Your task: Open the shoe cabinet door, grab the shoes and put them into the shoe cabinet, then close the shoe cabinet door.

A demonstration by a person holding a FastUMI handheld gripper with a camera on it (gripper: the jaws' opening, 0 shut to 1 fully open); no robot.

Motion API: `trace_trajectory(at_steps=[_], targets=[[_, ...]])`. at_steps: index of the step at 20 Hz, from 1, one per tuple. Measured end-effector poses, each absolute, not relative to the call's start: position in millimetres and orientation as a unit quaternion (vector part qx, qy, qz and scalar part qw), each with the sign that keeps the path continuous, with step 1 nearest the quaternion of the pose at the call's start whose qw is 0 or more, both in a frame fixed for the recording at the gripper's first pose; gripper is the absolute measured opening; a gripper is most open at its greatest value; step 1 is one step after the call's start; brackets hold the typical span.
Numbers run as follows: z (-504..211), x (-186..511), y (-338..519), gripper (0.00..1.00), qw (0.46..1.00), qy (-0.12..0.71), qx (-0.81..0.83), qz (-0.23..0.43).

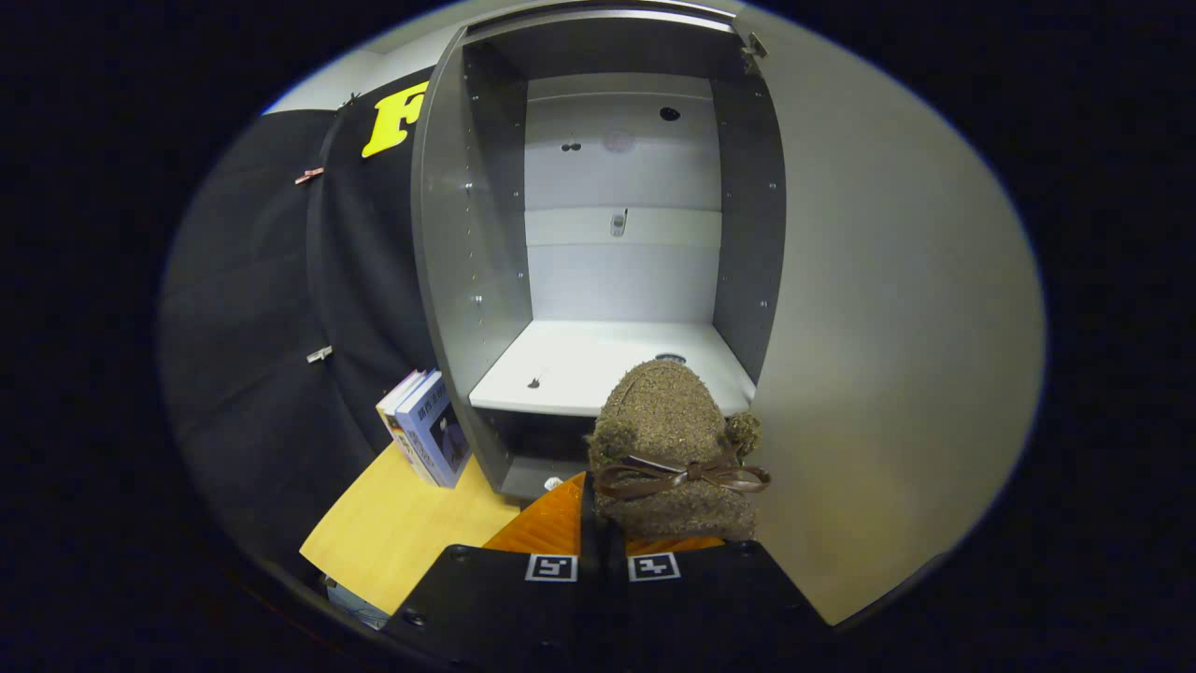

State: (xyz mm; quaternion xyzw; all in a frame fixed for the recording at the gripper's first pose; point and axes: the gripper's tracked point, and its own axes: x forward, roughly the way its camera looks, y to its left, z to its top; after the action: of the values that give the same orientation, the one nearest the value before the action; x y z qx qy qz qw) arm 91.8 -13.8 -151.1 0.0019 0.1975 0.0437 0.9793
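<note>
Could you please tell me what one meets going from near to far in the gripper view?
Hand-held gripper shut on the shoe → cabinet shelf → cabinet back wall.

Shoe [675, 439]: brown fuzzy slipper, dark ribbon bow across heel end, toe pointing to 12 o'clock toward cabinet, held up just ahead of gripper [603, 551], fingers closed on heel. Shoe cabinet [448, 262]: grey, standing open, white shelf [598, 365] bare, door [897, 374] swung wide at 3 o'clock.
</note>
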Motion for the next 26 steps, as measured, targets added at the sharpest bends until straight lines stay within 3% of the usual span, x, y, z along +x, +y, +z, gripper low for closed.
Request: trace_trajectory(at_steps=[14, 26], targets=[[-96, 252, 6, 0.05, 0.983, 0.185, 0.015, -0.002], [-176, 391, 8, 0.05, 0.970, 0.242, 0.010, -0.007]])
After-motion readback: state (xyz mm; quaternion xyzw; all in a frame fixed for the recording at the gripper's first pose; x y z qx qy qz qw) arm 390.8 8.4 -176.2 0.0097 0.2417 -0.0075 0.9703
